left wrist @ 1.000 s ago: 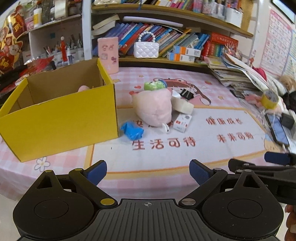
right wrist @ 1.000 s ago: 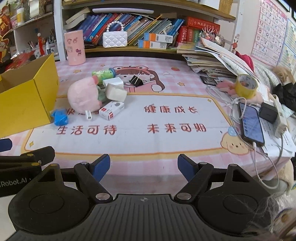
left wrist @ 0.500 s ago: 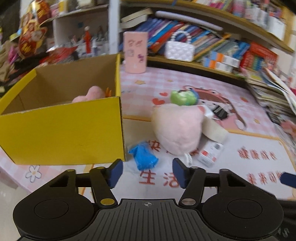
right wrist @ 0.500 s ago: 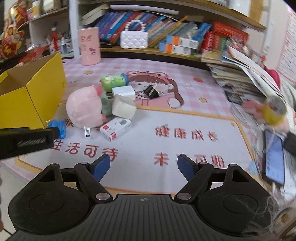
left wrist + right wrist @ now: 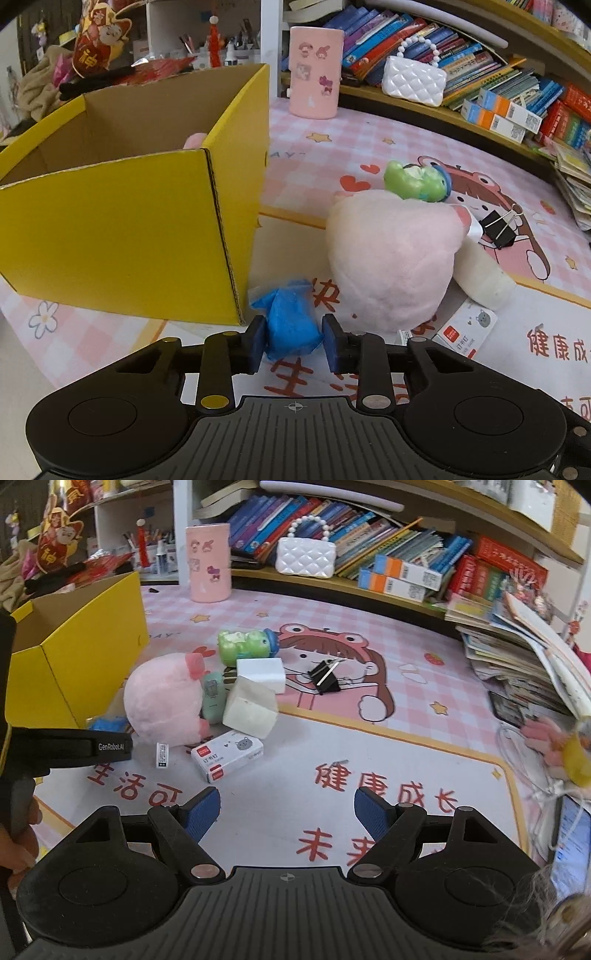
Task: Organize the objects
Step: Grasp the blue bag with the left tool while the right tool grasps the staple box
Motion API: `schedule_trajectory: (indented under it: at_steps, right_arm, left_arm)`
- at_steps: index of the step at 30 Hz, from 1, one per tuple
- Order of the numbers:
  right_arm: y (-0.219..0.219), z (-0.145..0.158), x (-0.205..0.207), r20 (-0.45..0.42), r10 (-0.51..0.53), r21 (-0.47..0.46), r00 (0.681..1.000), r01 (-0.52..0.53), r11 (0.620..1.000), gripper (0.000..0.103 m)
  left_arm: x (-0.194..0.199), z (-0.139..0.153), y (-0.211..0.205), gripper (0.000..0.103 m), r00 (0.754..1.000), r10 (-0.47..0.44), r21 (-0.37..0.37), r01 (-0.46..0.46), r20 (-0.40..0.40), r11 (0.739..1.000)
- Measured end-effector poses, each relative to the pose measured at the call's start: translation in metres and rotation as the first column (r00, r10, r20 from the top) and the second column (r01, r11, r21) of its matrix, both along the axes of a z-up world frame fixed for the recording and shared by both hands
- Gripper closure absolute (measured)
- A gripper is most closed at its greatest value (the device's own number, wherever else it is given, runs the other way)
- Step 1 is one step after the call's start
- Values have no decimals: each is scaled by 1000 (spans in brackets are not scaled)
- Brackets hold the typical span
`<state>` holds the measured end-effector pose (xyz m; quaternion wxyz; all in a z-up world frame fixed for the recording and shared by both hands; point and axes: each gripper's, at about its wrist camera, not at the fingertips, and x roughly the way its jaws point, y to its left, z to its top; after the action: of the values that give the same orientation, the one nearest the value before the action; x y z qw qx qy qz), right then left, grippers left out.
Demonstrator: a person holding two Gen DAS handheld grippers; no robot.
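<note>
Blue crumpled packet (image 5: 291, 325) lies on the desk mat (image 5: 424, 155) just off the near right corner of the yellow cardboard box (image 5: 122, 236), between that corner and the pink plush toy (image 5: 395, 258). Left gripper (image 5: 293, 341): jaws have just been closing and now stand narrow with the blue packet between the 2 blue pads; left pad appears in contact with the wrapper, right pad at its edge, full clamping cannot be confirmed. In the right wrist view the same packet (image 5: 107, 723) shows partly behind the left gripper's black finger (image 5: 74, 747), and a hand (image 5: 18, 834) holding that tool is at the left edge. Right gripper (image 5: 287, 812): jaws wide apart, nothing between them, hovering above the printed red characters near the front edge of the mat. Box is open-topped; a pink rounded item (image 5: 194, 140) peeks over its inner wall. Cluster beside the plush, toward the mat's middle: green frog-shaped bottle (image 5: 245, 642) lying on its side behind the plush, white charger block (image 5: 260, 672), off-white foam cube (image 5: 249, 707) leaning against it, mint green small case (image 5: 212, 698) wedged against the plush, white staple box (image 5: 227, 755) with red label flat in front. 1 black binder clip (image 5: 325, 677) sits on the cartoon figure print. Pink cylindrical holder (image 5: 208, 566) and white quilted handbag (image 5: 306, 555) stand at the far edge by the bookshelf (image 5: 406, 557).
</note>
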<state>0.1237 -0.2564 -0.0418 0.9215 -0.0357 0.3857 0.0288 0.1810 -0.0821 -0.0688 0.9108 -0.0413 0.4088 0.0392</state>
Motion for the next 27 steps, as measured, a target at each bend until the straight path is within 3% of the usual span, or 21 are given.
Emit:
schedule_trajectory:
  at_steps: [7,13,20,25,27]
  right_arm:
    - [7,-9,18,-20,100,47,995,-99,994,25]
    - [22,-23,46,-57,144,52,988,-141,989,27]
    - [31,-34,70,-73,152,32,986,-150,988,29]
    - [30,-36,75,-81,150,51,985,-146,988,45]
    - [32,-34,73,-83,156,40,984,-153,987,45]
  left_arm:
    - [-23,15,17,74,999,-35,-48,35,-11,998]
    - [-50,22,38,74,1000,1,-105,-3,-18,994]
    - [-61,31,44,74,1000,11,-71,-12,-10,997]
    - [-67,36,48,74,1000,10,-83,-9,6,997]
    - [-70,37,50,74,1000,12,-89,-11,9,996]
